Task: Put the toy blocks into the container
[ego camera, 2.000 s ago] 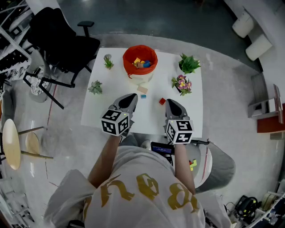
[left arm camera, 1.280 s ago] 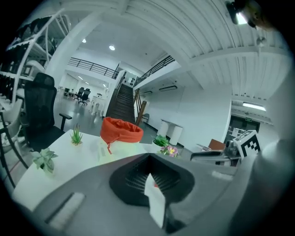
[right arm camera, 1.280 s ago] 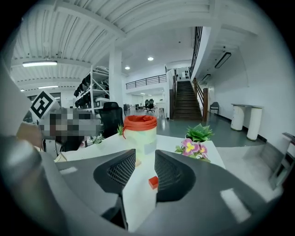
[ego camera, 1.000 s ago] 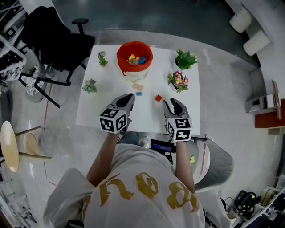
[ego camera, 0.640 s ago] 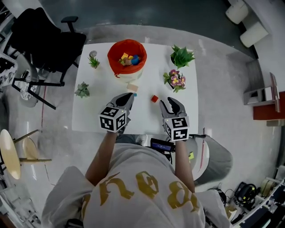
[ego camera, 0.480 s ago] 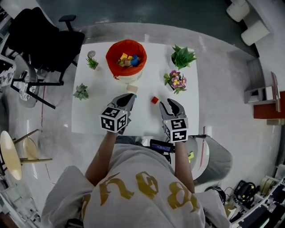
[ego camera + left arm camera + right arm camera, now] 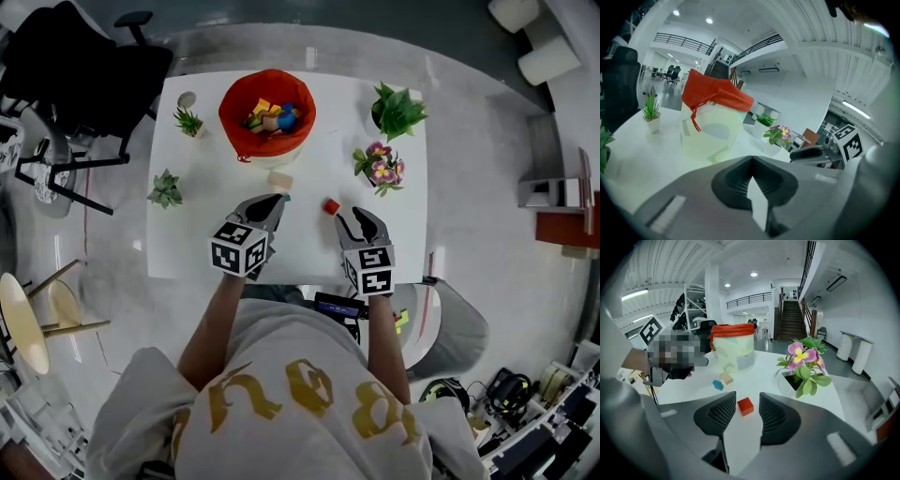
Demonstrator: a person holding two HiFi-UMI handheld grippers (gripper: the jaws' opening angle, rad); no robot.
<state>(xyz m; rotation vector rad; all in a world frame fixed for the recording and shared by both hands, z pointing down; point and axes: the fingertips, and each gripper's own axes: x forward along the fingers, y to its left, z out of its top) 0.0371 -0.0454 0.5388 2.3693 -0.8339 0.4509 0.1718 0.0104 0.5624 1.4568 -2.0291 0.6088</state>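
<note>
On the white table (image 7: 394, 244) stands a red-rimmed container (image 7: 267, 112) holding several coloured blocks. Three blocks lie loose in front of it: a tan block (image 7: 279, 179), a small blue block (image 7: 286, 198) and a red block (image 7: 331, 206). My left gripper (image 7: 272, 201) hovers just behind the blue block with its jaws together and nothing in them (image 7: 751, 161). My right gripper (image 7: 354, 218) is open, its jaws having just been opening. In the right gripper view the red block (image 7: 745, 406) lies on the table framed by the jaw tips, untouched.
A pink-flowered pot (image 7: 380, 171) stands right of the red block, with a leafy green plant (image 7: 398, 110) behind it. Two small succulents (image 7: 187, 120) (image 7: 166, 190) sit at the table's left side. A black office chair (image 7: 75, 75) stands off the far left corner.
Both grippers have sunk toward the table and edged forward. The right gripper's tips now sit close behind the red block, with its jaws a little wider.
</note>
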